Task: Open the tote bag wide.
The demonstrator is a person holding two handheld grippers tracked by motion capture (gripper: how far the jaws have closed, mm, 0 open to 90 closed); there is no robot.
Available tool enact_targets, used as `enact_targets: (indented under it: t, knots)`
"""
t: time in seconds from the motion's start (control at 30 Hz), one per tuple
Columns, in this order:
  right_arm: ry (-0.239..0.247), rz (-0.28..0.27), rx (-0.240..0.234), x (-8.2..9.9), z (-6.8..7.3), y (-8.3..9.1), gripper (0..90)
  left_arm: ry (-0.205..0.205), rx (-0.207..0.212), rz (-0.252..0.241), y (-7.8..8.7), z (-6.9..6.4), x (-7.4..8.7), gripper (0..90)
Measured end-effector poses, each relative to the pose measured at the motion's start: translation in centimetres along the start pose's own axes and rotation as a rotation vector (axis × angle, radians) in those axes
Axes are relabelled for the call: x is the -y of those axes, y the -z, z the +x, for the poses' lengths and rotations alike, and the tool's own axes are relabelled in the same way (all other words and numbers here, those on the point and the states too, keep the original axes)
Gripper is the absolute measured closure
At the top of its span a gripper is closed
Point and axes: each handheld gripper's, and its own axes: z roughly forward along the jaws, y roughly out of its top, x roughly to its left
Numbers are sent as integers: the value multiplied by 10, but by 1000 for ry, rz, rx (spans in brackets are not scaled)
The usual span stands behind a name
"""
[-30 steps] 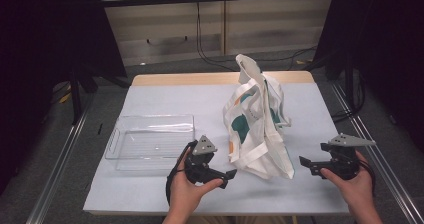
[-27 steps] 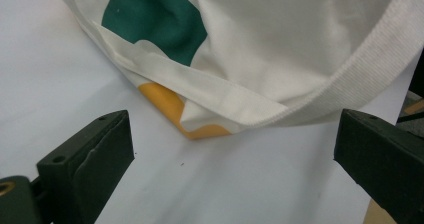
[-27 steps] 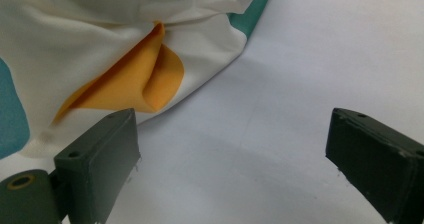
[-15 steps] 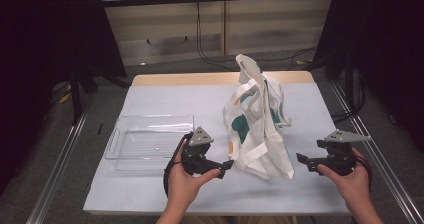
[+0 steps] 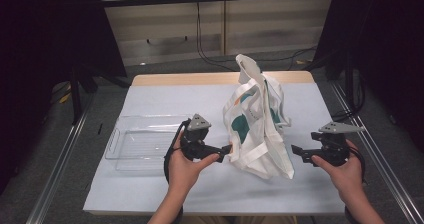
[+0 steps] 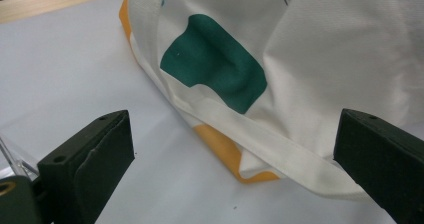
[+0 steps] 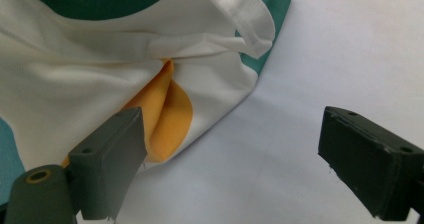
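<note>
Left gripper (image 5: pixel 231 149) has closed in on my tote bag (image 5: pixel 257 129), jaws spread; right gripper (image 5: pixel 296 151), narrowing slightly, probably grips nothing yet.

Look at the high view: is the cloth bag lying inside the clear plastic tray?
No. The cloth bag stands on the table's white cover, to the right of the clear plastic tray, which has nothing in it.
</note>
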Motion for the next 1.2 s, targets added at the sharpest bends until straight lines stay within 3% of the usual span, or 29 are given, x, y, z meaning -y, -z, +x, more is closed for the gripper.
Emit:
enact_targets:
  t: [0.33, 0.6, 0.83, 0.93, 1.1, 1.2]
  knots:
    - [12, -18, 2, -14, 1, -7, 132, 21, -30, -13, -9, 8, -13, 33]
    - [16, -28, 1, -23, 3, -14, 150, -26, -58, -14, -12, 10, -24, 68]
    - [22, -47, -12, -34, 8, -18, 177, -20, -58, -43, -20, 15, -34, 153]
    - [20, -54, -18, -38, 10, -20, 187, -27, -66, -31, -24, 17, -38, 170]
    - [21, -63, -8, -46, 9, -21, 232, -14, -70, -42, -30, 21, -45, 221]
    - [21, -71, 3, -50, 8, -21, 275, -27, -62, -45, -33, 23, -48, 265]
